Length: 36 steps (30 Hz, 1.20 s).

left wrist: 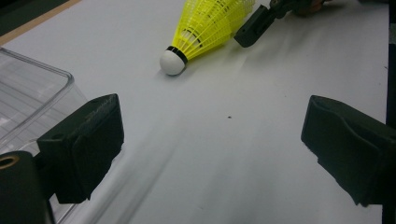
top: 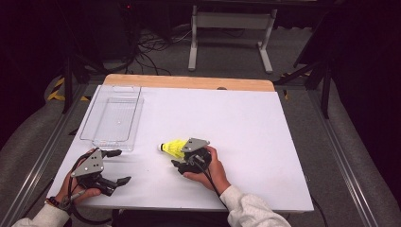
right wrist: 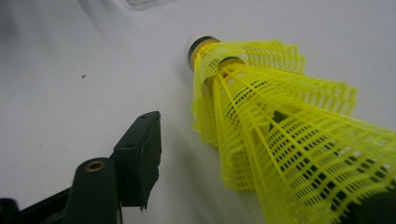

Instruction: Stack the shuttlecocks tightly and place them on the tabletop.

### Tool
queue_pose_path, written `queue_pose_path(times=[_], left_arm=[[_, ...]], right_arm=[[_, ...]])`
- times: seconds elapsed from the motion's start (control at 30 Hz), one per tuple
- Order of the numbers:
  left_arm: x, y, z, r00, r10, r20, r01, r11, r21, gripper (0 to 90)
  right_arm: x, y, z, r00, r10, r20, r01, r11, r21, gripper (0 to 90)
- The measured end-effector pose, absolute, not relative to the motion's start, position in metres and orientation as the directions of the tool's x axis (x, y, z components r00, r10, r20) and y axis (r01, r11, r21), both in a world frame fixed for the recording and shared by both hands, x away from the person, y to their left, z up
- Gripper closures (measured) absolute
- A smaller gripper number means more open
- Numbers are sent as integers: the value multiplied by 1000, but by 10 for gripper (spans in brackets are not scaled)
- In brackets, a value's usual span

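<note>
Yellow shuttlecock (top: 173, 147) lying on the white worktop (top: 246, 137), between the spread right tongs (top: 183, 161), not yet clamped or lifted. Left tongs (top: 117, 166) apart, empty, beside the clear tray (top: 112, 120), which holds nothing.

White surface (top: 246, 142) with a bare wooden strip along its far edge, clear plastic tray (top: 112, 118) lying at its far left, yellow shuttlecock (top: 173, 147) on its side near the middle, white cork toward the tray
</note>
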<state>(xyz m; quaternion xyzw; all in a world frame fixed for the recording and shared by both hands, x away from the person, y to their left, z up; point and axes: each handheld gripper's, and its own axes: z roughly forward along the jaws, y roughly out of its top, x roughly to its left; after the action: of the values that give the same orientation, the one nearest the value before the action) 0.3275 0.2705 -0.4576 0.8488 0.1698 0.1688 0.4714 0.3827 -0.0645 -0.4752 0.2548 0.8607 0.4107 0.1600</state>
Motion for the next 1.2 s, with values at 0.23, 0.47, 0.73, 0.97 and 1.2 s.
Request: queue_pose_path(times=[0.23, 0.47, 0.73, 0.97, 1.2], left_arm=[[328, 271, -458, 885, 450, 119, 136, -495, 858, 67], [328, 273, -458, 881, 455, 128, 133, -498, 857, 66], [328, 273, -458, 880, 456, 130, 133, -501, 855, 66], [328, 274, -458, 881, 456, 128, 133, -498, 857, 66], [327, 274, -457, 880, 458, 130, 130, -494, 860, 66]], right_arm=[[381, -53, -476, -784, 616, -79, 326, 516, 792, 499], [379, -47, -477, -766, 628, -133, 307, 540, 783, 782], [379, -48, -475, -772, 618, -149, 289, 550, 784, 870], [378, -49, -476, -770, 621, -147, 286, 541, 791, 880], [378, -51, -475, -769, 624, -141, 280, 527, 802, 884]])
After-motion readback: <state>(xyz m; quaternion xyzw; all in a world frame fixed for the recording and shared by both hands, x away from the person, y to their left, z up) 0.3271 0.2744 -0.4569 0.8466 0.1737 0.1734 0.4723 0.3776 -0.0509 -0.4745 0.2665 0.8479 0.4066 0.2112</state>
